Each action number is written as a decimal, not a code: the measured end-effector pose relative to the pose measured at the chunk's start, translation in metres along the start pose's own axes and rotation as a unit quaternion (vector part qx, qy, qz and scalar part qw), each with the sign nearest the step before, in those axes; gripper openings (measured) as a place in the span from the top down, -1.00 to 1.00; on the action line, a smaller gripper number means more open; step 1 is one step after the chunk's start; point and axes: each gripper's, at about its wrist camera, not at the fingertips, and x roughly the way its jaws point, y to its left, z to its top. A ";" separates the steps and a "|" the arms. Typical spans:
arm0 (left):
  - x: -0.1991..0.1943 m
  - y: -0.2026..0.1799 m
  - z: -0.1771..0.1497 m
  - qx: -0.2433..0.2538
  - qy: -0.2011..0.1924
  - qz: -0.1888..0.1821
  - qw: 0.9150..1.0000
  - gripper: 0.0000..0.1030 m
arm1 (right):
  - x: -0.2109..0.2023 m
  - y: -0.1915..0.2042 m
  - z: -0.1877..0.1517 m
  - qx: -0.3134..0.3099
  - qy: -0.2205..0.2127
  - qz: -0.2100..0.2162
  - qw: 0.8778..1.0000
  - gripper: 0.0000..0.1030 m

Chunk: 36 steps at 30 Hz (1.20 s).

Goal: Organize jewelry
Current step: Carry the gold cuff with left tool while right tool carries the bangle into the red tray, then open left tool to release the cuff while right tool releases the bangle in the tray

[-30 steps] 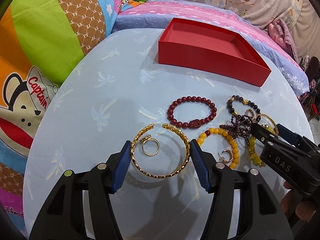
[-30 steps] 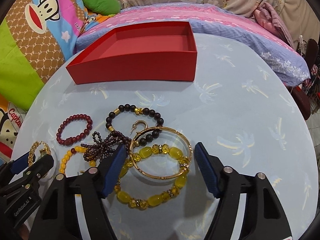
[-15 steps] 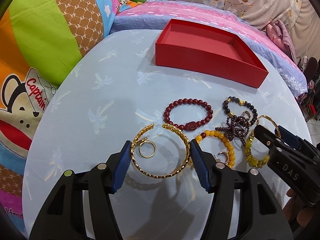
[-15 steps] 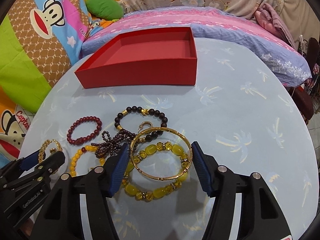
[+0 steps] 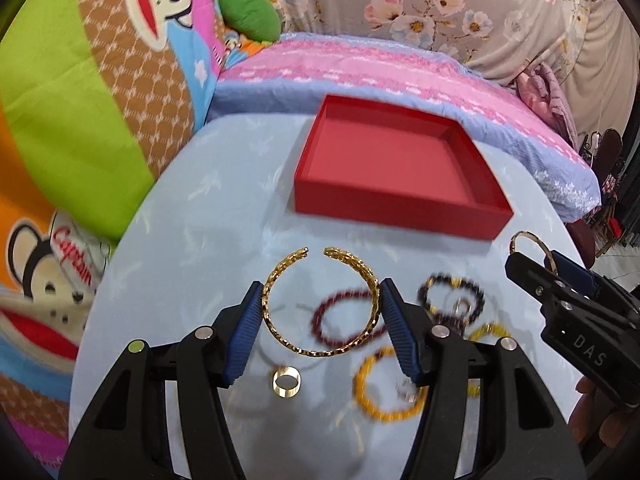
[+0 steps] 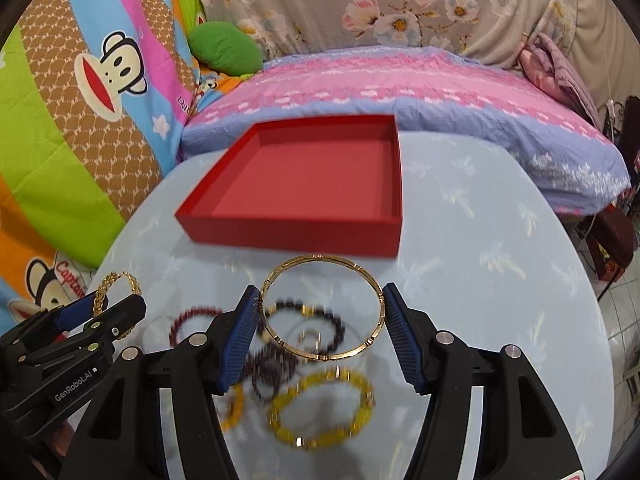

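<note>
The round worktop (image 5: pixel 208 216) with its pale blue palm-print cloth carries an open, empty red cardboard box (image 6: pixel 312 184) at the far edge and loose beaded bracelets (image 6: pixel 320 408) toward the near edge. Step in hand, by judgement: carrying two bangles to the box. The left hand-held gripper (image 5: pixel 320 312) is clamped across a textured gold open cuff bangle (image 5: pixel 320 304), held above the worktop; the right hand-held gripper (image 6: pixel 320 314) pinches a smooth thin gold closed bangle (image 6: pixel 322 308) likewise. A plain gold ring (image 5: pixel 286 382) lies below the cuff. Next move calls for reaching over the near box wall, then releasing. A second ago both bangles lay flat among the beads, unlifted.
</note>
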 end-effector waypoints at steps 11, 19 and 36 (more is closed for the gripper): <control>0.066 -0.023 0.123 0.031 -0.032 -0.014 0.999 -0.09 | 0.077 -0.019 0.120 0.007 -0.006 0.000 1.000 -0.16; 0.149 -0.038 0.185 0.037 -0.003 -0.027 0.999 -0.09 | 0.168 -0.027 0.167 0.012 0.053 0.011 0.998 -0.17; 0.220 -0.038 0.197 0.036 0.042 -0.018 0.998 -0.26 | 0.222 -0.039 0.179 -0.013 0.100 -0.004 0.995 -0.20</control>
